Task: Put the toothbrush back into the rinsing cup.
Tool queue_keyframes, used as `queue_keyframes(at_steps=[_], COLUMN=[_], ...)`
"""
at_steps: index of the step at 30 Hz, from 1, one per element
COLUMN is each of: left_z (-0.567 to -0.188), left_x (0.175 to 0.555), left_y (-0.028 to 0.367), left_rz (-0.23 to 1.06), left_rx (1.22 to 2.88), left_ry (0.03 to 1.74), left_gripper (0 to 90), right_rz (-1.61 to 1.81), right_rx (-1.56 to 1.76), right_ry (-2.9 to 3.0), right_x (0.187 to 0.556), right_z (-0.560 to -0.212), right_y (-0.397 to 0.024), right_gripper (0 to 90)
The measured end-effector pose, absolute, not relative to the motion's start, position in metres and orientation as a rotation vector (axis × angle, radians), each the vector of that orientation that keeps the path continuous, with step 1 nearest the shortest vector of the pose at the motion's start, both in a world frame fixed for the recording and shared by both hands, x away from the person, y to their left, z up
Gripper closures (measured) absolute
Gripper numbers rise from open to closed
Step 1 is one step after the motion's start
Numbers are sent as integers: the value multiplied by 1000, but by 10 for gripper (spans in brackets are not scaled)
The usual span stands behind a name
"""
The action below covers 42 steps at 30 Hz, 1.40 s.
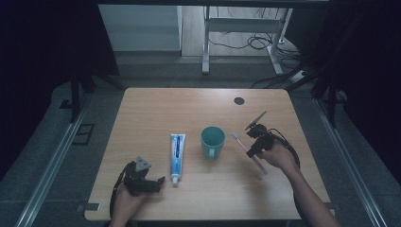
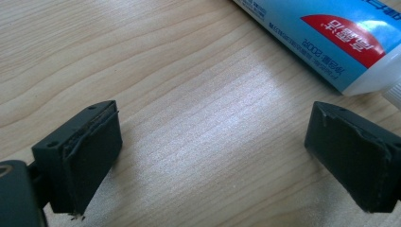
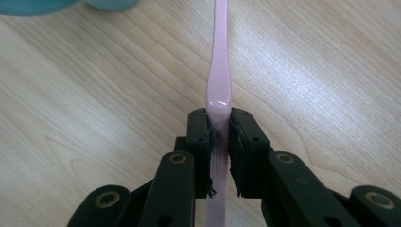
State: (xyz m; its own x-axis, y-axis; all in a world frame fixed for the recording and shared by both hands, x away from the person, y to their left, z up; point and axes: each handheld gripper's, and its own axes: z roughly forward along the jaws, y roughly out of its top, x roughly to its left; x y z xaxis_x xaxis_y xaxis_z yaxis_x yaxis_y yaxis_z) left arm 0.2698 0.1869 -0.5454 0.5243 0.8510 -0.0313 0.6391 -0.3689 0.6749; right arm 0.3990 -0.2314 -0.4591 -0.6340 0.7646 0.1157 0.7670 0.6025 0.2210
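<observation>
Right claw (image 3: 220, 127): I see it clamped on the pink toothbrush (image 3: 218, 71), right of the cup (image 1: 212, 140); head cut off above.
Left claw (image 2: 213, 156): wide open over bare table (image 2: 142, 71), holding nothing.
Toothpaste (image 2: 326, 38): cap cropped.

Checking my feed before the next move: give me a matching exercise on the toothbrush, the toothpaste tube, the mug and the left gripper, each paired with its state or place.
Things:
1. toothbrush
2. toothpaste tube
3. mug
4. left gripper

States or places:
A. stands upright mid-table, teal
B. open over bare wood
C. clamped in the right gripper
D. lies flat, left of the mug

Pairs: 1-C, 2-D, 3-A, 4-B
</observation>
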Motion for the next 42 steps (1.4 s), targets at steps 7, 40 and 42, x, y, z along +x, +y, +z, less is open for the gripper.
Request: queue_keyframes(at_steps=[7,40,42], left_z=[-545,-545,-545], left_x=[270,270,270], left_y=[187,187,187], left_rz=[430,434,434], left_rx=[2128,2133,2133], left_ry=[1205,1197,1197], left_gripper=[49,49,49], right_rz=[-517,-1075,-1099], right_rx=[-1318,-1202,-1192], right_ry=[-2829,-2845,-2844], right_x=[391,367,367], right_z=[-445,-405,-403], right_y=[-234,-233,-232], right_gripper=[788,788,789])
